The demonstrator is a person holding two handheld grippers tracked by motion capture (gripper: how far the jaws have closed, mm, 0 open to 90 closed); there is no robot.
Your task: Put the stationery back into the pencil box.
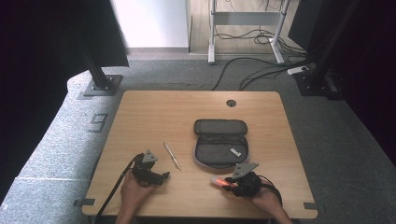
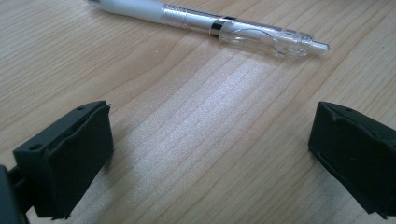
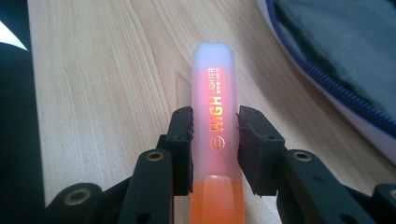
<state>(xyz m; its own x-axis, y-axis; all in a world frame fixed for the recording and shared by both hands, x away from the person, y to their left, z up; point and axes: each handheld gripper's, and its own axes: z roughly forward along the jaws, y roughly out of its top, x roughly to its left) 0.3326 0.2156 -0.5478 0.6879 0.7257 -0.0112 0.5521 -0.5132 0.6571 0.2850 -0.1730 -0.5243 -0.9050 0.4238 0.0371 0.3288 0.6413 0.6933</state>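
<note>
Now the right claw clamps the highlighter, so keep it level and carry it toward the case at eleven o'clock, while the left claw rests wide near the pen.

Quick count of what's on the surface: one pen, a clear and white clicky one, lying around the middle left of the high view. One orange highlighter at lower center. One grey pencil case, unzipped and lying open, around the middle. Two tongs total, the left tongs at lower left and the right tongs at lower right. That's it, one of each plus the pair.
</note>
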